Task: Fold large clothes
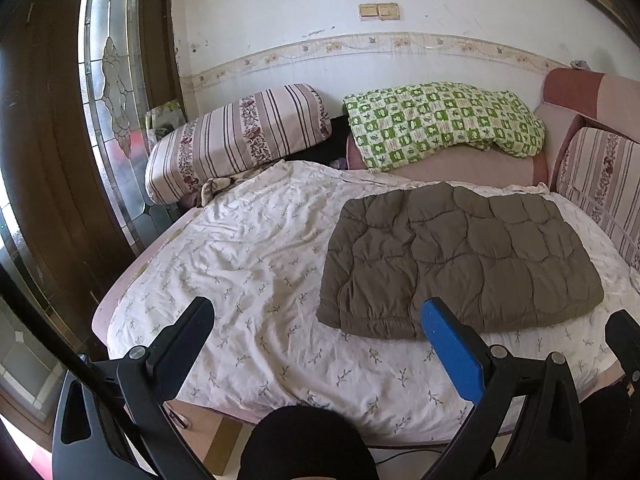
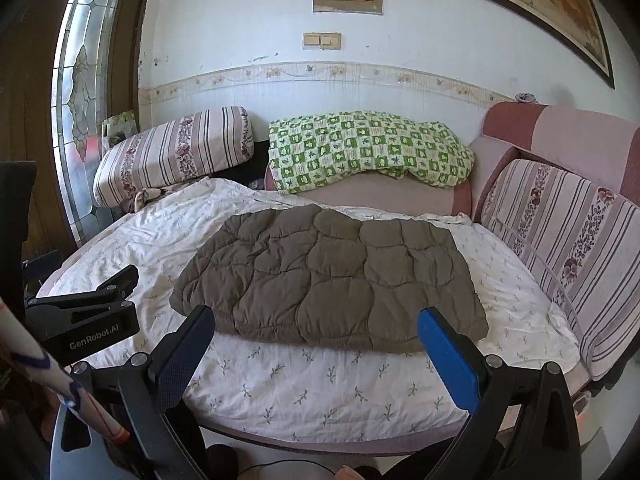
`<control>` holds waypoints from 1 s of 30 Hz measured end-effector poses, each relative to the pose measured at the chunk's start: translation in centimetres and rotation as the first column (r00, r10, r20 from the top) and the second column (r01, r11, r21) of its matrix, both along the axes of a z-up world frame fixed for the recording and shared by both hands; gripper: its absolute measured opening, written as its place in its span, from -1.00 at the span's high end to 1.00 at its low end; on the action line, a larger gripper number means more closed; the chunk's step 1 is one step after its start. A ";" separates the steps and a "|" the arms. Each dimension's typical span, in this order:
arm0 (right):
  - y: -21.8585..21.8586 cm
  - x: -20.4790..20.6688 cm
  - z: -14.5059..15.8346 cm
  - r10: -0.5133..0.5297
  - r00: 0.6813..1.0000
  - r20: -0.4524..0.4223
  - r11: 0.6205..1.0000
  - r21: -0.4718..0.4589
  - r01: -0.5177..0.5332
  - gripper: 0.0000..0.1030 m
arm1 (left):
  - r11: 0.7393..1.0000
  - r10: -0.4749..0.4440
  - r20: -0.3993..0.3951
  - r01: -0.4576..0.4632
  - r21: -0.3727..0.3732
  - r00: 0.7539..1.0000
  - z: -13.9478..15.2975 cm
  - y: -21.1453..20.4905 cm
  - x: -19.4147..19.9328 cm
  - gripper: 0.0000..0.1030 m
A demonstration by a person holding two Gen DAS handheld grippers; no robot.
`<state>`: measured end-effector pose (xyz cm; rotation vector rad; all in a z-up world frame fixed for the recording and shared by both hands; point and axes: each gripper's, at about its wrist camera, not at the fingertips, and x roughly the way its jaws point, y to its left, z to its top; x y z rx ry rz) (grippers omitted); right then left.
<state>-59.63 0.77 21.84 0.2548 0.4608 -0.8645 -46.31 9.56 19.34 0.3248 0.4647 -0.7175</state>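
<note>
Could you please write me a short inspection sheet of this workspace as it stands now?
Surface: bed sheet, white with a sprig print, wrinkled.
Job's things: brown quilted garment lying folded flat on the sheet.
Clutter: striped pillow; green checked blanket behind.
Grippers: left gripper and right gripper both open, holding nothing, short of the garment.
Cables: thin dark cable on the floor.
Surroundings: glass-panelled door, wall switches.

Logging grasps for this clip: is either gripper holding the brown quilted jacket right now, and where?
Nothing is held. The left gripper and right gripper are both open, short of the brown quilted jacket lying on the bed.
</note>
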 end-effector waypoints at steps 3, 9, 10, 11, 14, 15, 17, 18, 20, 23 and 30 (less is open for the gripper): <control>0.0 0.1 -0.2 0.000 1.000 -0.004 1.000 0.002 0.000 -1.00 | 1.000 -0.004 -0.009 0.004 0.004 1.000 -0.2 -0.1 0.1 -1.00; -0.2 0.3 -0.4 -0.002 1.000 -0.011 1.000 0.009 0.002 -1.00 | 1.000 -0.010 -0.015 0.010 0.011 1.000 -0.5 -0.2 0.1 -1.00; -0.2 0.3 -0.4 -0.003 1.000 -0.012 1.000 0.010 0.003 -1.00 | 1.000 -0.011 -0.017 0.011 0.012 1.000 -0.6 -0.3 0.1 -1.00; -0.2 0.4 -0.5 -0.003 1.000 -0.013 1.000 0.011 0.003 -1.00 | 1.000 -0.011 -0.018 0.011 0.013 1.000 -0.6 -0.3 0.1 -1.00; -0.3 0.5 -0.6 -0.003 1.000 -0.017 1.000 0.012 0.003 -1.00 | 1.000 -0.012 -0.019 0.012 0.017 1.000 -0.8 -0.3 0.1 -1.00; -0.3 0.5 -0.6 -0.003 1.000 -0.018 1.000 0.013 0.004 -1.00 | 1.000 -0.012 -0.020 0.012 0.018 1.000 -0.8 -0.4 0.1 -1.00; -0.3 0.5 -0.7 -0.004 1.000 -0.020 1.000 0.015 0.004 -1.00 | 1.000 -0.011 -0.023 0.012 0.021 1.000 -1.0 -0.4 0.2 -1.00; -0.3 0.5 -0.7 -0.004 1.000 -0.020 1.000 0.015 0.004 -1.00 | 1.000 -0.011 -0.024 0.011 0.022 1.000 -1.0 -0.4 0.2 -1.00; -0.3 0.5 -0.8 -0.005 1.000 -0.022 1.000 0.015 0.005 -1.00 | 1.000 -0.010 -0.026 0.011 0.024 1.000 -1.1 -0.4 0.3 -1.00; -0.3 0.6 -0.9 -0.006 1.000 -0.024 1.000 0.018 0.006 -1.00 | 1.000 -0.010 -0.026 0.010 0.025 1.000 -1.1 -0.4 0.3 -1.00; -0.4 0.7 -1.1 -0.007 1.000 -0.028 1.000 0.020 0.008 -1.00 | 0.999 -0.010 -0.046 0.012 0.037 0.999 -1.8 -0.5 0.6 -1.00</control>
